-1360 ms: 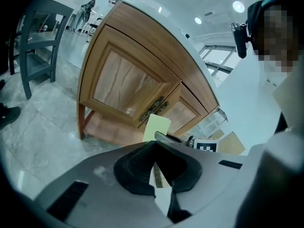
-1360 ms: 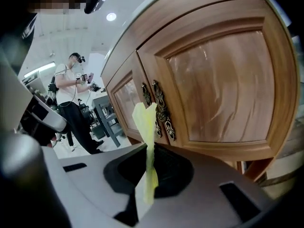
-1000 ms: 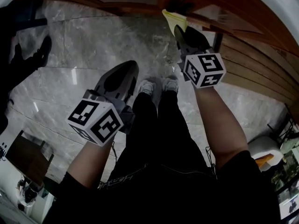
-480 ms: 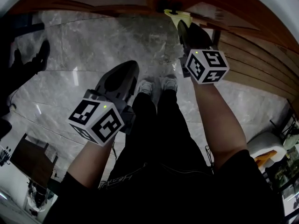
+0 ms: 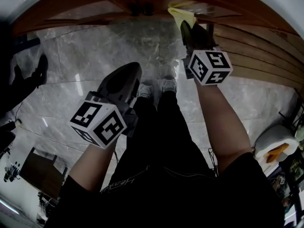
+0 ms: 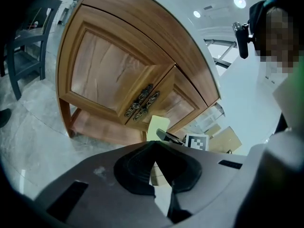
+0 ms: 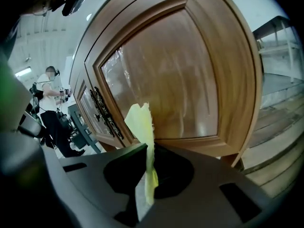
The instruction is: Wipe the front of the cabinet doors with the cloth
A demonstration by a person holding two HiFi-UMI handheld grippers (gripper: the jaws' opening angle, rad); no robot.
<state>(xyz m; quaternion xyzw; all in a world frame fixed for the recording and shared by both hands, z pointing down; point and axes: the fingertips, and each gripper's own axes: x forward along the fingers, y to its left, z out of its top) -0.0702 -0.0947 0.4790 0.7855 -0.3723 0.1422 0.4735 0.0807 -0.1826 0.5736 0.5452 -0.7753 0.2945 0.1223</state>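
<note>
The wooden cabinet point(image 5: 95, 1) runs along the top of the head view; its two doors point(image 6: 109, 70) meet at ornate dark handles point(image 6: 142, 101). My right gripper point(image 5: 191, 30) is shut on a yellow cloth point(image 5: 182, 14), which sticks up against the right door's lower edge. In the right gripper view the cloth point(image 7: 142, 122) stands pinched between the jaws of that gripper point(image 7: 148, 151), just short of the glossy door panel point(image 7: 175, 75). My left gripper point(image 5: 124, 77) hangs lower over the floor, shut and empty, its tips point(image 6: 153, 148) aimed at the cabinet.
White shoes point(image 5: 154, 87) stand on the grey marble floor point(image 5: 85, 51) below the cabinet. Wooden slats point(image 5: 266, 51) run to the right. A dark chair point(image 6: 23, 42) stands left of the cabinet. Another person point(image 7: 50, 94) stands in the background.
My right gripper has carried the cloth a little up and forward, onto the cabinet door. The cabinet now fills more of the top of the head view. The left gripper has stayed put.
</note>
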